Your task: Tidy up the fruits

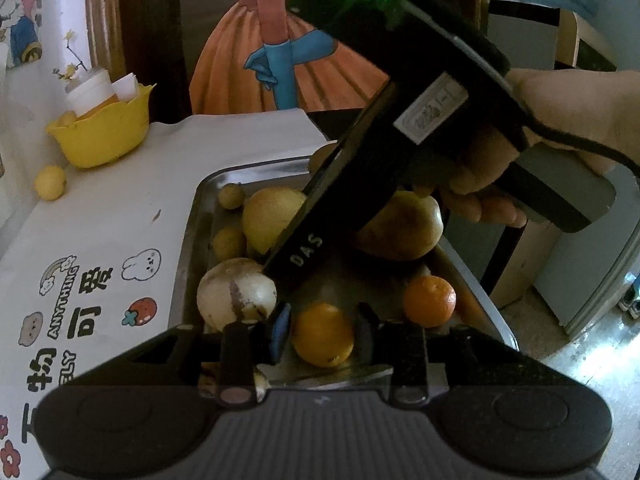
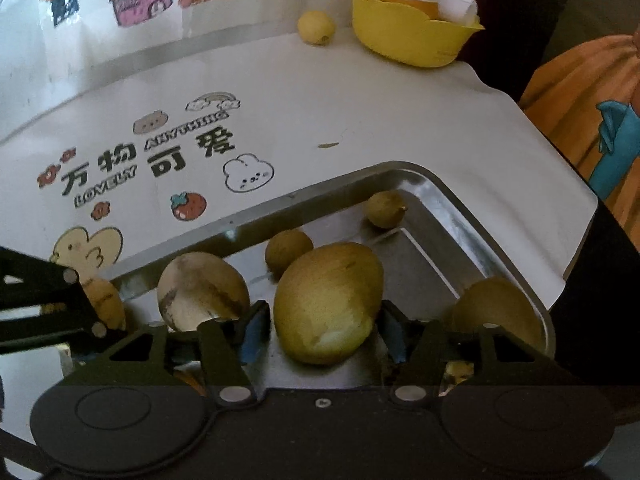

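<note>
Fruits fill my metal tray [image 2: 420, 176]; left gripper [image 1: 322, 330] brackets an orange [image 1: 323, 334], right gripper [image 2: 322, 320] a yellow-green fruit [image 2: 326, 300], neither pressing.

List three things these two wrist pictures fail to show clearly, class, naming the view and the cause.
1. Left wrist view: the right tool covers the middle of the metal tray.
2. Right wrist view: its own frame hides the brown fruit's lower part.
3. Both views: the yellow bowl's contents are too small to identify.
</note>
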